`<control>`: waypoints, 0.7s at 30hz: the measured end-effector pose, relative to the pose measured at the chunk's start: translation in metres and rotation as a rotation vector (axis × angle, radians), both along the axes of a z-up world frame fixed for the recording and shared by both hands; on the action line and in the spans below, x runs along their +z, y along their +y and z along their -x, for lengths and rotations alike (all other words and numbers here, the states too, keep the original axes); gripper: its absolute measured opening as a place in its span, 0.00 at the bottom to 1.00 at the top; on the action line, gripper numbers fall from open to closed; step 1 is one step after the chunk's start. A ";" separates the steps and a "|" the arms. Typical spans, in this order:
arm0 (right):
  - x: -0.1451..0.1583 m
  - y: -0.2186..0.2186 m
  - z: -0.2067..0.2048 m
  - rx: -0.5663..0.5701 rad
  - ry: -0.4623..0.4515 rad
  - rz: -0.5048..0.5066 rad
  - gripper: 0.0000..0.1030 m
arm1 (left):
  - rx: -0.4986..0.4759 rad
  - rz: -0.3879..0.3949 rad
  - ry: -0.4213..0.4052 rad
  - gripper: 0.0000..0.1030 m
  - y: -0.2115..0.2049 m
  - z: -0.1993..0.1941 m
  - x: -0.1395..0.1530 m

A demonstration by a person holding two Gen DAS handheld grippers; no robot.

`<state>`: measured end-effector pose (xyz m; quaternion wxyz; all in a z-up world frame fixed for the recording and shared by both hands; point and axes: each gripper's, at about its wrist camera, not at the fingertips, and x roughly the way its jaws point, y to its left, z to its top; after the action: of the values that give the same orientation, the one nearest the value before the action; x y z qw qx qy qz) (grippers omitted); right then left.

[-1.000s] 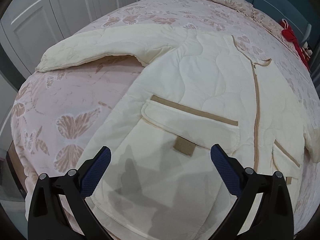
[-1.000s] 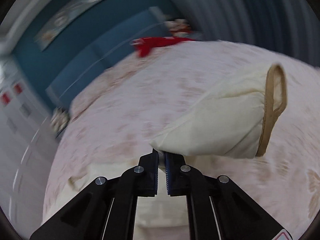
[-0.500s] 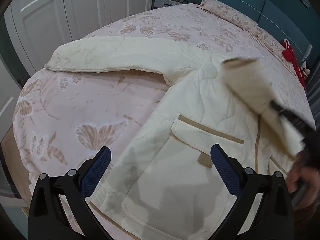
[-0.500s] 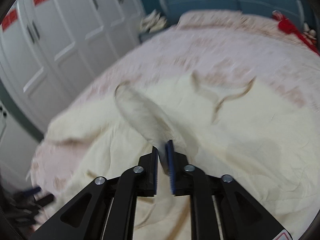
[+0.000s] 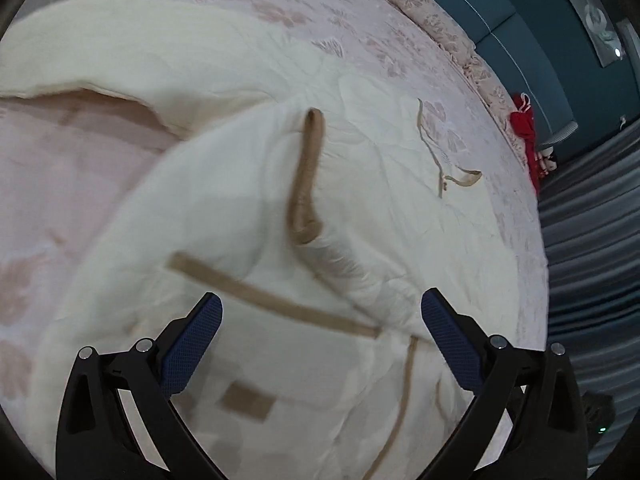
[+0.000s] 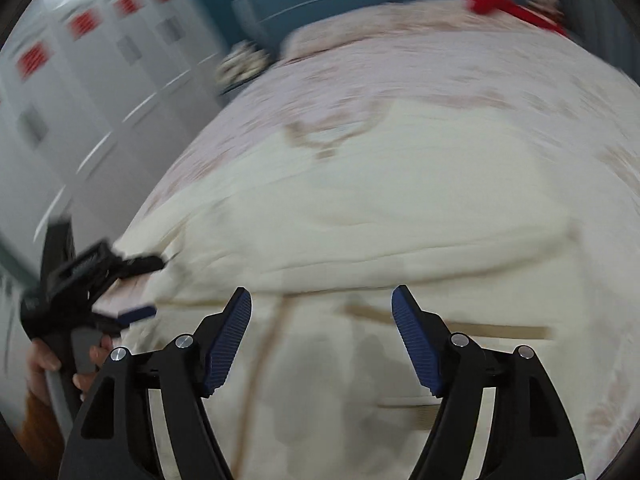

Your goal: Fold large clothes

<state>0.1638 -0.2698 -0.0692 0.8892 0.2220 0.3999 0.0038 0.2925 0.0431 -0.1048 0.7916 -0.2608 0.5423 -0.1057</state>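
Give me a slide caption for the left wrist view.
Open left gripper above a cream quilted jacket, one sleeve folded across its front.

Bed with pink floral cover; teal padded headboard; grey curtains; white wardrobe doors bearing red labels.

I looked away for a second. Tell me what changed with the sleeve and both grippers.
The right hand-held gripper swung the right sleeve across onto the jacket front, then let go; its jaws, shut a second ago, are now wide open. The left hand-held gripper moved in closer over the jacket. It stayed open and empty, and the left sleeve stayed spread out.
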 end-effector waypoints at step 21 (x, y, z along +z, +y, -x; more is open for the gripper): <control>-0.005 -0.112 -0.044 -0.273 -0.103 -0.132 0.09 | -0.046 -0.171 -0.281 0.06 -0.007 -0.036 0.059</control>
<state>0.2073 -0.3820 -0.0737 0.8843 0.3316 0.3188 -0.0796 0.3282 0.0360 -0.0462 0.8763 -0.1629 0.4391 -0.1125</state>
